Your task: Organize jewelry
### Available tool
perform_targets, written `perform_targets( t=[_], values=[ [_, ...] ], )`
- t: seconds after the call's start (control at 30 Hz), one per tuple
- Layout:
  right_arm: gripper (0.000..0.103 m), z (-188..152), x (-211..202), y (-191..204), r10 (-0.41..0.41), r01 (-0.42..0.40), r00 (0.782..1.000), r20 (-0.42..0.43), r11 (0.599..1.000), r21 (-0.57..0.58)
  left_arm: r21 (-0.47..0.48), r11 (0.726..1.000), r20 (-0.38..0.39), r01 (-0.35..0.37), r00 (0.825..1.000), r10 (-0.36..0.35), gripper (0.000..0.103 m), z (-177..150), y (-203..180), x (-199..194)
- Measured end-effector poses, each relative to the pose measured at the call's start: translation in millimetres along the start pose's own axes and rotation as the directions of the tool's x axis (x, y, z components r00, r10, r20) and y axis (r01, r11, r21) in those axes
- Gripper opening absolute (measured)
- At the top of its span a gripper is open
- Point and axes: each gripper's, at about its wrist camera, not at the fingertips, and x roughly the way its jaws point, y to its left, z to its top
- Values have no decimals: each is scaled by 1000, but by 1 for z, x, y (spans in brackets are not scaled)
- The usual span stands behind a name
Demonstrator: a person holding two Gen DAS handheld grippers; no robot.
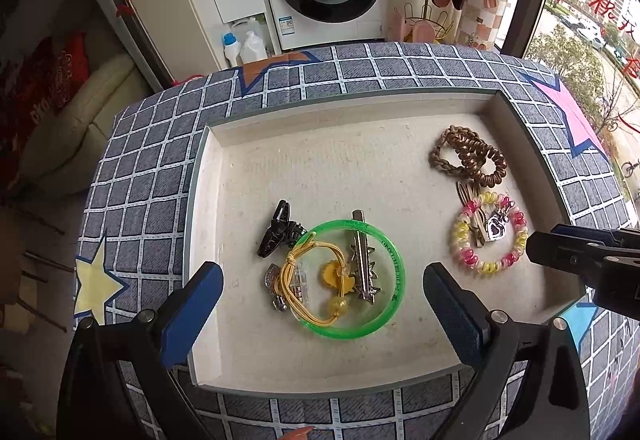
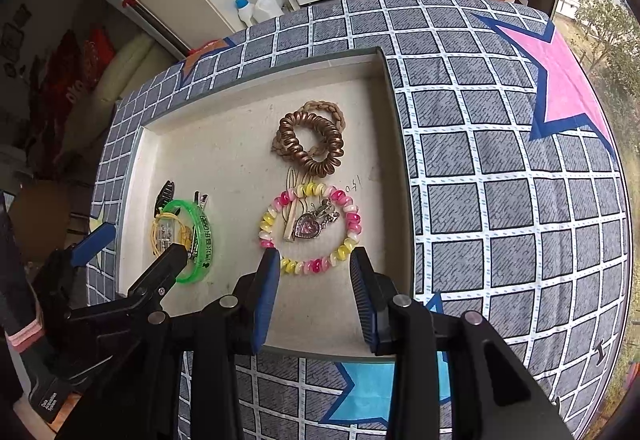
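Both claws are held wide open with nothing gripped. The left claw [image 1: 322, 304] is parked over the green bangle [image 1: 352, 282], which is lying in the white tray [image 1: 208, 240] on the table. The right claw [image 2: 316, 280] is hovering at the pink-yellow coil bracelet [image 2: 310, 226].

A tray [image 1: 208, 200] lies on the tabletop [image 1: 360, 68]. In its left part a bangle [image 1: 394, 304] lies around a hair tie [image 1: 312, 280] and over a hair clip [image 1: 362, 256], with a claw clip [image 1: 276, 228] just behind. In the right part a coil bracelet [image 1: 490, 236] encircles a heart pendant [image 1: 496, 228]; two scrunchies [image 1: 468, 156] overlap behind it.
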Motion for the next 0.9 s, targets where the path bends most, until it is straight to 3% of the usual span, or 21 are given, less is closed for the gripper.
perform_targets(
  t=[0.27,0.43,0.6,0.7,0.9],
  values=[
    [45,-1,-3,3,-7,7,1000,-3,1000,-9,-11,1000,-10,14,1000,-14,103,-3,1,-5],
    [72,-3,-8,5,-23,23,1000,21,1000,-13,1,1000,-31,2,1000,-2,103,-8,-1,-8],
    [74,-6,-9,4,-35,36,999,9,999,-14,-10,1000,-42,7,999,-7,103,-14,-1,-12],
    [81,-10,-9,4,-53,53,999,8,998,-24,-11,1000,-48,3,999,-4,103,-17,0,-15],
    [84,-20,-13,5,-81,81,997,7,996,-37,-28,1000,-47,7,999,-9,103,-25,5,-26]
  ],
)
